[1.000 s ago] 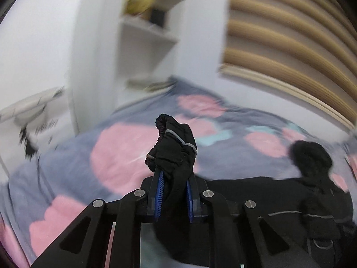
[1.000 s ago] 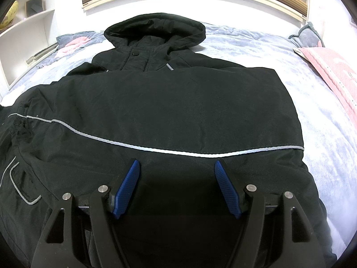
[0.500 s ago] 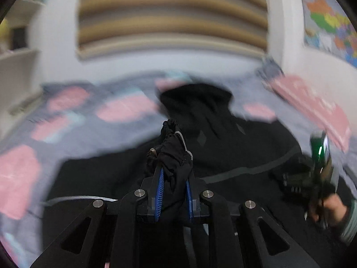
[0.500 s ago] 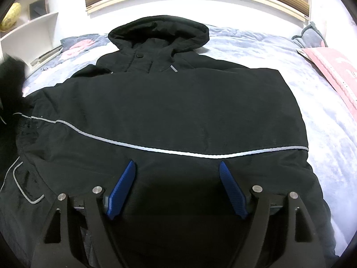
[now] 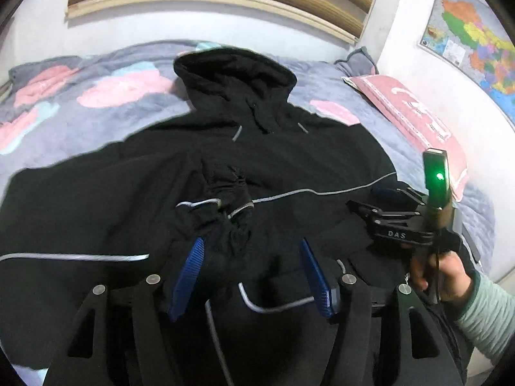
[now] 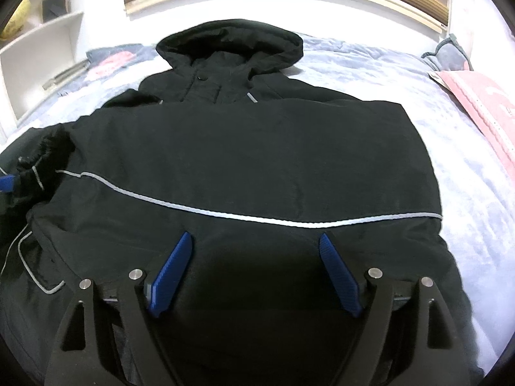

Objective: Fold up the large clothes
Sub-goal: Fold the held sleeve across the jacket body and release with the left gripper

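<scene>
Two tongs hover over a black hooded jacket (image 6: 257, 148) spread flat on the bed (image 6: 466, 167). The left tongs (image 5: 251, 251) are opening, the bunched sleeve cuff (image 5: 225, 199) lying loose between the pads; the right tongs (image 6: 257, 251) are opening, gripping nothing

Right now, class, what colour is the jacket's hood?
Black; the hood shows best in the right wrist view.

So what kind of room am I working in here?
Most likely a bedroom. The black hooded jacket lies spread on a bed with a grey and pink patterned blanket, a pink pillow sits by the wall, and a coloured map hangs above it.
</scene>
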The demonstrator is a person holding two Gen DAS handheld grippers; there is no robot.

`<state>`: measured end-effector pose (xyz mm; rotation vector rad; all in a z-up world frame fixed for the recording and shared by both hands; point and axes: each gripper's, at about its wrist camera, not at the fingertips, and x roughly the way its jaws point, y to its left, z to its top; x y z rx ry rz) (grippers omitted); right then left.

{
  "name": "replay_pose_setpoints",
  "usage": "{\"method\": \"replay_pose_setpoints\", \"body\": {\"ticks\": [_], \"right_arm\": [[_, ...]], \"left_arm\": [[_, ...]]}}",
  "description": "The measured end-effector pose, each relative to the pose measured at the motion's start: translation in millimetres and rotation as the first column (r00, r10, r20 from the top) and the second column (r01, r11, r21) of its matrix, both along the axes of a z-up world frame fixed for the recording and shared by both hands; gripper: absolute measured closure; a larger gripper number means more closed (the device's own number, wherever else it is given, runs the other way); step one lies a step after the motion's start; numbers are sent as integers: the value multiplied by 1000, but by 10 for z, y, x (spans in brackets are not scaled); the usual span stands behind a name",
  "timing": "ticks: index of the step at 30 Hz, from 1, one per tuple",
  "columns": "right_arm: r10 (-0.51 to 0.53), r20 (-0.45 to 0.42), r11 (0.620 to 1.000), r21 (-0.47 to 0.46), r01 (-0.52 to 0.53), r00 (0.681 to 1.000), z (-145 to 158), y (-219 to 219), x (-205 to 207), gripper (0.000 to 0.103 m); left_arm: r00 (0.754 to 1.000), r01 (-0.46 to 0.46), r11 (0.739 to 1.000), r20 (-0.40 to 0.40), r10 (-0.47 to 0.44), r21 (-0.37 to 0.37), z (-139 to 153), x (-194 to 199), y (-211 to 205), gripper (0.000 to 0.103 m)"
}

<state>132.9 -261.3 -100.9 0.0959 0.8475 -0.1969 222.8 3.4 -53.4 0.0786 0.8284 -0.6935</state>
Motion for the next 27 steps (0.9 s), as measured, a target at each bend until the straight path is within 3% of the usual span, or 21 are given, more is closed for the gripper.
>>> {"method": "replay_pose_setpoints", "body": {"ticks": [2,6,11,15,21,24,25,27], "right_arm": [[-2,-8,999,53,3,1000,102,45,-14,19],[77,57,973,214,-87,995,402,359,-12,19],[248,49,938,238,-253,967,648,1160,270,19],[274,22,909,322,-266,962,629,1522,512,19],[246,-33,884,418,-211,969,375,1646,864,20],[257,-31,849,484,-210,966,298,1646,933,45],[257,-27,856,469,-215,966,314,1658,930,57],[263,7,873,424,-241,965,406,1672,876,65]], "left_arm": [[999,-13,1000,42,13,-6,135,-133,129,40],[995,-39,998,93,44,-51,400,-278,411,39],[981,-101,991,155,114,-86,599,-373,769,38],[975,-150,983,149,165,-110,628,-391,1066,38],[960,-231,965,134,247,-123,575,-396,1406,38],[947,-267,957,154,283,-116,572,-399,1501,38],[945,-272,955,154,288,-114,575,-395,1512,38],[942,-283,953,155,297,-105,582,-368,1504,38]]}}
